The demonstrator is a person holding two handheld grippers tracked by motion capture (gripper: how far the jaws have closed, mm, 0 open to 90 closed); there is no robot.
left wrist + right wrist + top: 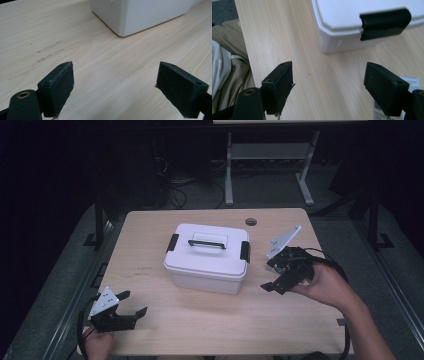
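A white lidded box with a black handle and black side latches stands in the middle of the wooden table. My left gripper is open near the front left edge, well short of the box. To the right of the box my right gripper is open too, its jaws wide apart. In the right gripper view the box and its right latch lie just ahead of the jaws.
A round cable hole sits in the table's far right part. A white label lies on the table by the right jaw. Beyond the table stand a metal desk frame and cables on the floor.
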